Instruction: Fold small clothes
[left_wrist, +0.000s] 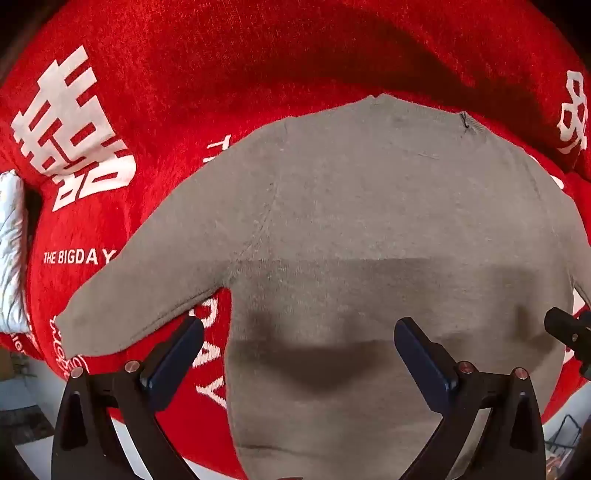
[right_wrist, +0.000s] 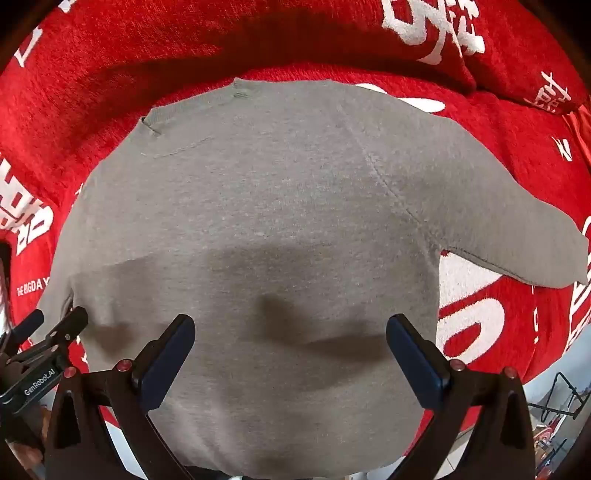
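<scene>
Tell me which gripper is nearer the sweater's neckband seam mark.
Neither, clearly. The left gripper sees the dark mark up and right; the right gripper sees it up and left. Both hang open over the sweater.

A grey sweater (left_wrist: 369, 221) of soft, matt knit cloth with fine fuzz lies on a red blanket (left_wrist: 166, 92) of plush, shaggy fabric printed with white lettering. Each gripper (left_wrist: 299, 332) (right_wrist: 291, 328) is matt black plastic with smooth dark-blue pads (right_wrist: 417, 362) and small shiny metal rivets.

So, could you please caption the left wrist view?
Open left claw above a grey sweater spread flat on a red blanket.
</scene>
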